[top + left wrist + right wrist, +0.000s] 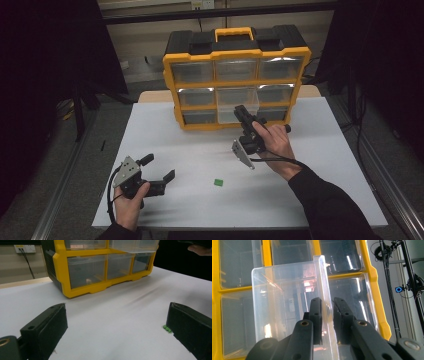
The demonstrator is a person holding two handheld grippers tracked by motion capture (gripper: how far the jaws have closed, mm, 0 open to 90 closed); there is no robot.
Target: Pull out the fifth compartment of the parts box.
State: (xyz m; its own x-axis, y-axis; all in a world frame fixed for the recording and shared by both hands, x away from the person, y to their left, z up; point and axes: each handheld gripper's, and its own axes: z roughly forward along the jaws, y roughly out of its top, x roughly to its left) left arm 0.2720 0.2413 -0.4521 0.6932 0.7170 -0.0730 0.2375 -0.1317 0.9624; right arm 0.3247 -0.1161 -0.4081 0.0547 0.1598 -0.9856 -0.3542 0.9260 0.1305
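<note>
High view: right gripper (244,116) at yellow organizer (235,80), jaws pinching wall of clear drawer (237,104) pulled out of its middle column; left gripper (159,170) well in front of organizer on white surface (310,165), jaws spread; green piece (218,182) nearby.
Left gripper view: jaws wide apart, green piece (167,328) beside one.
Right gripper view: jaws clamped on drawer wall (325,297).

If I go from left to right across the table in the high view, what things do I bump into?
Left tool → little green piece → right tool, clamped on the pulled-out clear drawer of the yellow organizer.
</note>
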